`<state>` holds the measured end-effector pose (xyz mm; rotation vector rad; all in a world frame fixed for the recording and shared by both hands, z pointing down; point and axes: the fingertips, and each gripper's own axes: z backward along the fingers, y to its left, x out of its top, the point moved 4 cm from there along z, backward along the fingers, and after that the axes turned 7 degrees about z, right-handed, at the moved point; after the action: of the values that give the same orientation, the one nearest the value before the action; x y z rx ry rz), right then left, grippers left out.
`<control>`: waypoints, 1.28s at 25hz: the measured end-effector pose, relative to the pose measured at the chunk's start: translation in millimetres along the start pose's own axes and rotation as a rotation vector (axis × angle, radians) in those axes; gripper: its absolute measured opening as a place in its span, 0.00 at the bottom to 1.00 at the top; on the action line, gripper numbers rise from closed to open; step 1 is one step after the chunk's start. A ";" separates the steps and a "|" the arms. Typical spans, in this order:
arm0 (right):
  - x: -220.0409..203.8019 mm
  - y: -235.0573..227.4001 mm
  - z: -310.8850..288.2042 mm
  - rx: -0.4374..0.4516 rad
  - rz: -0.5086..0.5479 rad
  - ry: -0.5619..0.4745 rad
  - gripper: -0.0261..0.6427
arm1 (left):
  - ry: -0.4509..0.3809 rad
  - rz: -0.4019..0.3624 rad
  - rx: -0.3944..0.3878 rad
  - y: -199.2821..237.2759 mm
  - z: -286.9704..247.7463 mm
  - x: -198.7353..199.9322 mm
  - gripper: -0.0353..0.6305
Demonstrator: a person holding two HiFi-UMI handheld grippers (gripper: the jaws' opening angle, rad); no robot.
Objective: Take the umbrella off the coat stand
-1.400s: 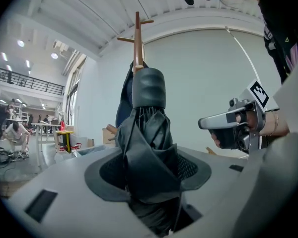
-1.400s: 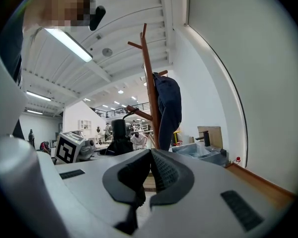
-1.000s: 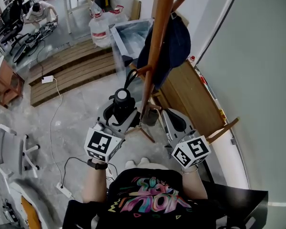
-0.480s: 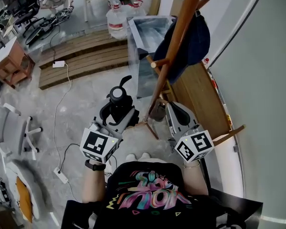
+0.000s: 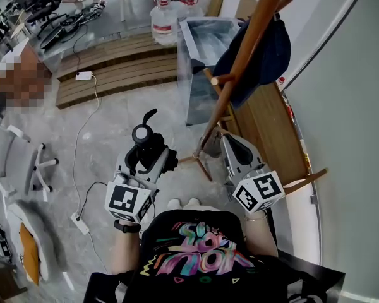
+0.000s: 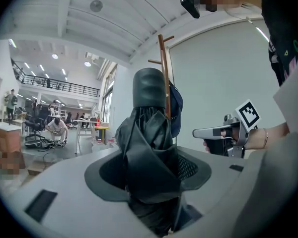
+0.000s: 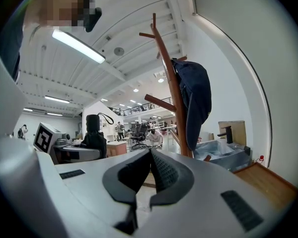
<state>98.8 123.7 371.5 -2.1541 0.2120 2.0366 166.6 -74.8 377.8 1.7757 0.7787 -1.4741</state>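
Observation:
A black folded umbrella stands upright between the jaws of my left gripper, which is shut on it. Its wrist strap hangs free of the pegs. In the left gripper view the umbrella fills the gap of the left gripper. The wooden coat stand rises to the right, a navy garment still hanging on it. My right gripper is shut and empty near the stand's base. In the right gripper view its jaws meet, with the coat stand ahead.
A glass tank and water bottles stand behind the stand. A wooden cabinet runs along the white wall at right. Wooden decking lies at the back left, an office chair and a power strip at left.
My left gripper has carried the umbrella leftward, away from the coat stand, and its strap has come clear of the lower peg. The right gripper has barely moved.

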 end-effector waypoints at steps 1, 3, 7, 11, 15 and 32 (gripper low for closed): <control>-1.9 -1.3 0.3 0.000 0.002 0.003 0.06 | 0.004 0.007 0.009 1.5 0.3 -2.9 0.44; -6.1 -4.4 1.7 -0.004 0.006 0.013 0.06 | 0.009 0.020 0.016 3.0 -0.4 -7.3 0.44; -15.2 -10.3 8.4 -0.022 0.011 0.037 0.06 | 0.016 0.017 0.022 1.1 -1.6 -13.2 0.44; -21.0 -14.4 15.7 -0.054 0.001 0.060 0.06 | 0.017 0.030 0.012 -2.2 -1.5 -19.3 0.44; -22.1 -17.2 18.9 -0.067 0.019 0.071 0.06 | 0.002 0.045 -0.010 -8.9 -7.0 -21.0 0.44; -27.9 -25.9 26.0 -0.088 0.017 0.079 0.06 | 0.037 0.035 -0.051 -19.8 -22.3 -24.5 0.44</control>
<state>77.5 154.3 398.6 -2.2951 0.1538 2.0084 159.1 -45.6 401.9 1.7743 0.7933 -1.3905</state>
